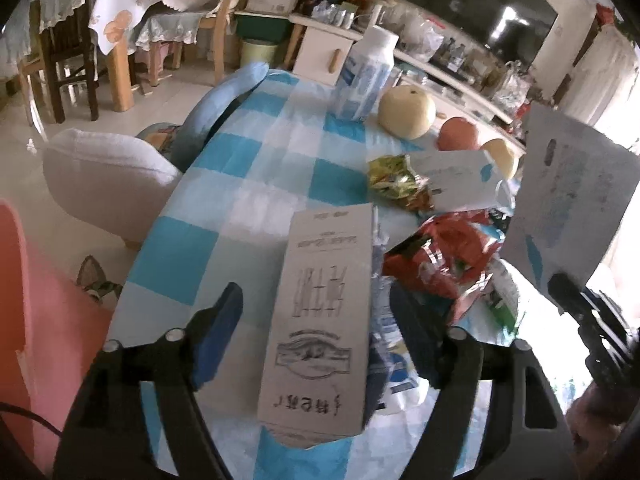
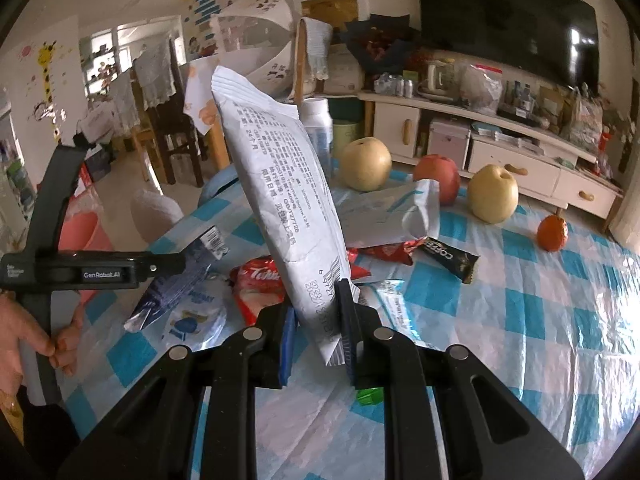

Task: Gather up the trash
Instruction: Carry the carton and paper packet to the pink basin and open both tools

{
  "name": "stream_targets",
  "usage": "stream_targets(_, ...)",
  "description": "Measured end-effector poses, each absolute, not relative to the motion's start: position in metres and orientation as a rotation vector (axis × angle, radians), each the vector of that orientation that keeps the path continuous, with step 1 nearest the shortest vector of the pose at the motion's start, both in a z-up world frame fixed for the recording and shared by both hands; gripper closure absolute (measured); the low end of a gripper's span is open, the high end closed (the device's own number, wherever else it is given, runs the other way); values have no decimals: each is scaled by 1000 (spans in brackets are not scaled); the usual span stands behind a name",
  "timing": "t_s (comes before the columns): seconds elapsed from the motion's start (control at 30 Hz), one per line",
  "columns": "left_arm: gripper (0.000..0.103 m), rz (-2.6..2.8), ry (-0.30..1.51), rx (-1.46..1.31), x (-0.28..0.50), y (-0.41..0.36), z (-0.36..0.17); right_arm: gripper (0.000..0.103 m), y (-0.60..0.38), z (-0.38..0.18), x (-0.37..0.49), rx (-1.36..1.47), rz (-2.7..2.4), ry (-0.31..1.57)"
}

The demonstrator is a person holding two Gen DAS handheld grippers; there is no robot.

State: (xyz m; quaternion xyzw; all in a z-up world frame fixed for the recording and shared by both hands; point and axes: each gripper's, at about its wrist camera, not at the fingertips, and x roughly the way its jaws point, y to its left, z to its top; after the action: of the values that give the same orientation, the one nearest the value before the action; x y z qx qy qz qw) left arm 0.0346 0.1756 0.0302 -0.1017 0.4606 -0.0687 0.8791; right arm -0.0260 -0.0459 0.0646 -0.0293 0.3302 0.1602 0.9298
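The right gripper (image 2: 316,336) is clamped on the lower end of a white crinkled printed wrapper (image 2: 280,188), held upright above the blue-and-white checked tablecloth (image 2: 520,320). The left gripper (image 1: 316,332) is seen with its blue-padded fingers (image 1: 218,336) spread apart, a grey printed carton (image 1: 320,320) lying between them on the cloth. Beyond are counted two yellow pears (image 2: 366,164), one red apple (image 2: 438,176), one small orange fruit (image 2: 552,232), one red snack bag (image 1: 444,260) and one black coffee sachet (image 2: 452,258).
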Motion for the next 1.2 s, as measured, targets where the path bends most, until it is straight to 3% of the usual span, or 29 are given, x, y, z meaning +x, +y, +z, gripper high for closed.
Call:
stream_targets(0.27,23,-135,1010,-172,36,160,15,82,-41,60,-29,-82,346,693)
stream_targets(0.37,40,-158,994,-200,35,158,18,82,-41,62,-32,-68,357,695)
stream_targets(0.8,41,-137,938,-235,23,170,36,82,-20,66,-43,12,435,723)
stream_targets(1.2,41,-65,789,-358,-3,232,82,83,17,78,-48,151,569,748)
